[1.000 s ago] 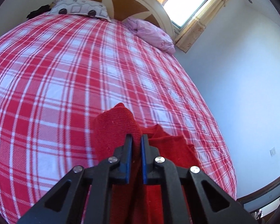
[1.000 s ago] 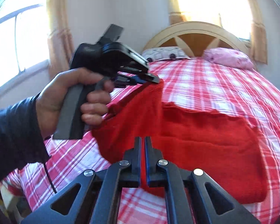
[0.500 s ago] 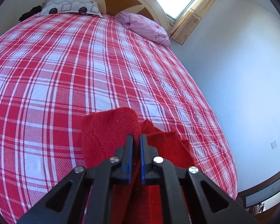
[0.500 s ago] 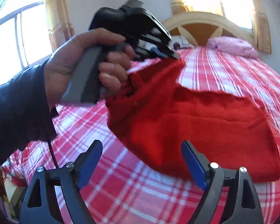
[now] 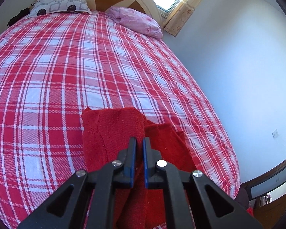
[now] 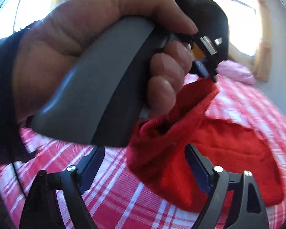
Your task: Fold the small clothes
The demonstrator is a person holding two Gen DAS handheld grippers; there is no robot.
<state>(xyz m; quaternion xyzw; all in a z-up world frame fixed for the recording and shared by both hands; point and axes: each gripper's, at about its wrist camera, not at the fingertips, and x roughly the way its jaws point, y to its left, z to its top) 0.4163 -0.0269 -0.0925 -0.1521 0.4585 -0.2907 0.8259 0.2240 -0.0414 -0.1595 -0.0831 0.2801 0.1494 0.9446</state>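
Left gripper [image 5: 139, 143] is clamped tight on a corner of the red knit garment [image 6: 228, 158], lifting it off the red plaid bedspread [image 5: 66, 66]; the rest lies at five o'clock in the right wrist view. Right gripper [image 6: 145, 164] hangs with jaws apart, just been closing in, cloth edge between them but unpinched. The hand [image 6: 82, 38] fills ten o'clock.
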